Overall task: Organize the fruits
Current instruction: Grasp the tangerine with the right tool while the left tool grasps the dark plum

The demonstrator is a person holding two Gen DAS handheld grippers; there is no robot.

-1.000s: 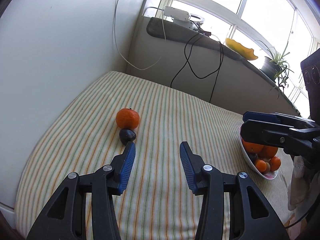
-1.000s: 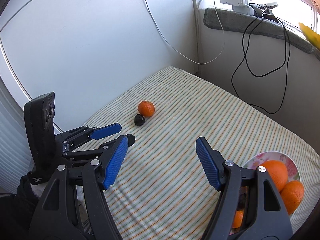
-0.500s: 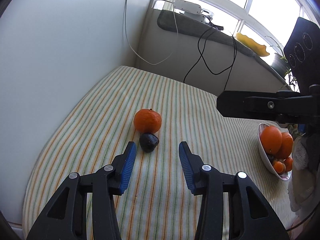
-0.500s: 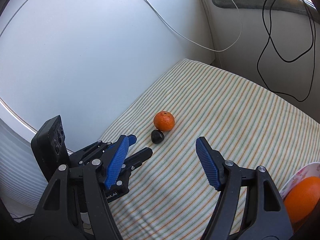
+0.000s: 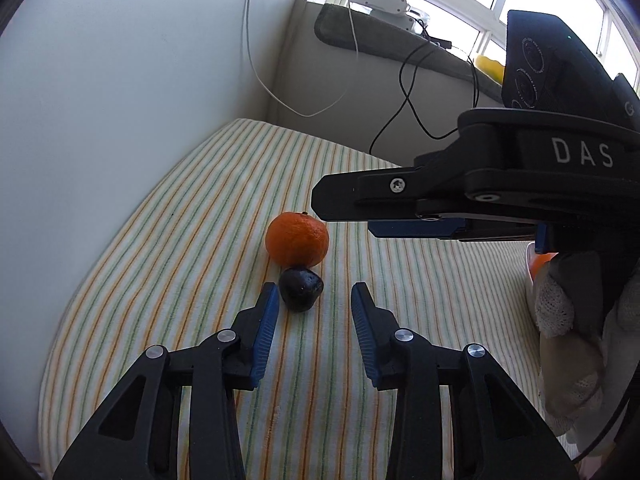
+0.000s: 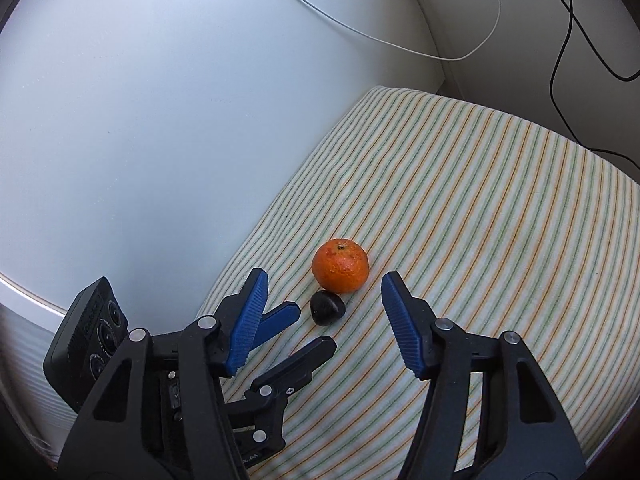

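We hold our left gripper low over the green-and-orange striped cloth, fingers spread, the small glossy dark fruit sitting right at the tip of the left pad, so it looks lined up for a pinch. Touching it on the far side sits the round orange mandarin. Our right gripper hangs above both fruits, fingers spread wide and empty, apparently aimed at the mandarin. On the right gripper's black body we read white letters "DAS". Both fruits lie near the white wall.
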